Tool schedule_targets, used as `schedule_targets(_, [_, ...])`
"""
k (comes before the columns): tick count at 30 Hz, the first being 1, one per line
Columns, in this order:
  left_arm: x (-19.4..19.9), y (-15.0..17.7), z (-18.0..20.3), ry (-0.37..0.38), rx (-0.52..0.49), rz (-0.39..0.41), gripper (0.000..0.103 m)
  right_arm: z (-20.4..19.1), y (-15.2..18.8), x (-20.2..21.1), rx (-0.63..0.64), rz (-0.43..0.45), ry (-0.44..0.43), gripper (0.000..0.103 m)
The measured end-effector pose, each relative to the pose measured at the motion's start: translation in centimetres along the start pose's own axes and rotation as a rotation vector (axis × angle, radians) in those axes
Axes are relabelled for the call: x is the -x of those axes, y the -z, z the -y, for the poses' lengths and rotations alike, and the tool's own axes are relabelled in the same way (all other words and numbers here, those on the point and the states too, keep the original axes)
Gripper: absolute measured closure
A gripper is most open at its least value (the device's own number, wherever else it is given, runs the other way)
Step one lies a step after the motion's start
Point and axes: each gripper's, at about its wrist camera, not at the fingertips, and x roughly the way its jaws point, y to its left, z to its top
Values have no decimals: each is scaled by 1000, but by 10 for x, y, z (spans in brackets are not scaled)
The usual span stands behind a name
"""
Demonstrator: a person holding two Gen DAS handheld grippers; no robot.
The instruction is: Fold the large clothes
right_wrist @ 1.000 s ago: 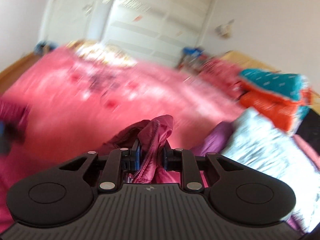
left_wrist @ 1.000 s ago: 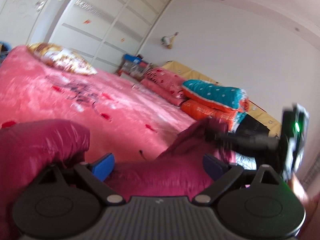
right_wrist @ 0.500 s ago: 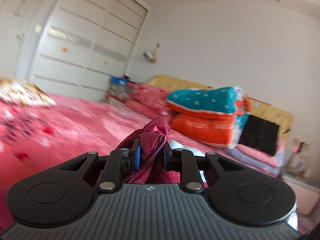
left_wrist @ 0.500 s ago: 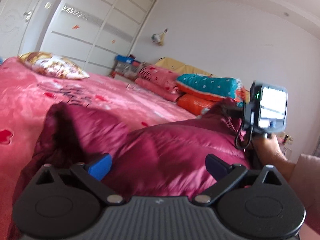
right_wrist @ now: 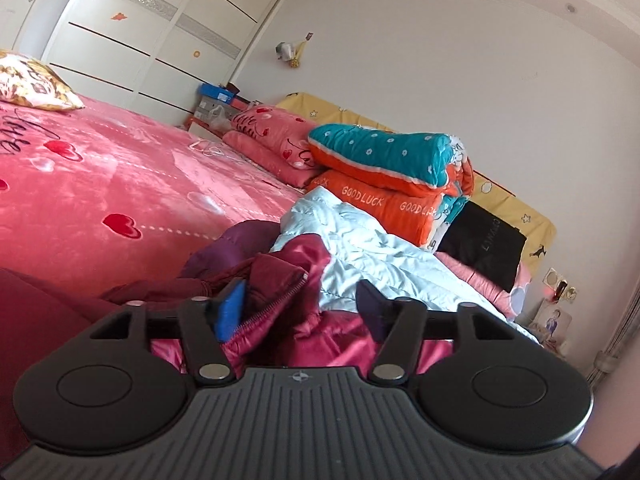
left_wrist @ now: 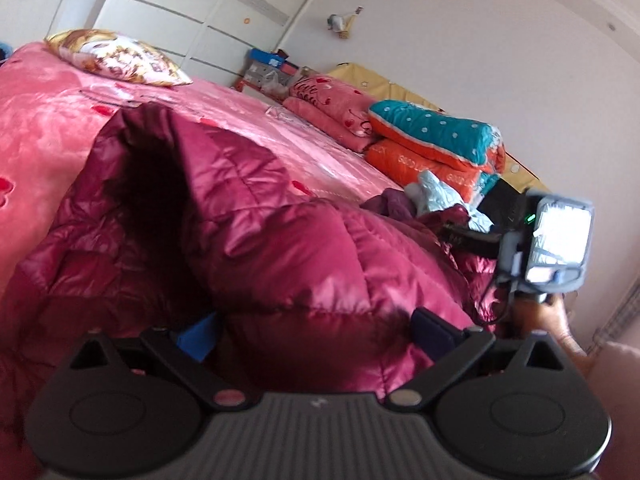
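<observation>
At the far left a patterned pillow [left_wrist: 116, 56] lies at the edge of the pink bed [left_wrist: 48, 120], well clear of the work, so the middle of the bed is free as a folding surface. On it, nearest the cameras, lies the dark red padded jacket [left_wrist: 280, 248], puffed up in a doubled mound with one end gaping as a dark hollow; it looks part folded, not yet flattened. The left gripper [left_wrist: 316, 330] sits low at the near edge of that mound, tilted slightly downward, its fingers wide apart with the bulk of the jacket bulging between them; whether the pads actually press on the cloth cannot be told, so it may be only bracing the fold. Further right, the zipped edge of the jacket [right_wrist: 276, 304] lies between the fingers of the right gripper [right_wrist: 298, 308], which points nearly level along the bed; its jaws are opening, the blue pad beside the zip and the other pad standing clear, so the edge appears to be set down there, not carried on. In the left view a hand [left_wrist: 556, 324] shows under that gripper's bright screen. Just beyond lie a pale blue garment [right_wrist: 360, 240] and a purple one [right_wrist: 236, 244], probably waiting their turn, and at the right a stack of folded quilts [right_wrist: 400, 176] rests against the headboard.
</observation>
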Motion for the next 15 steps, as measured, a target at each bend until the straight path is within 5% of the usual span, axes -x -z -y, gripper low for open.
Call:
schedule_targets(6, [5,3,11,-4,-60,22,3,44,-16,47,-132,13,3,5])
schedule_targets(15, [39,12,26,-7,-154,94,3,124,4,169,-340,50,5,0])
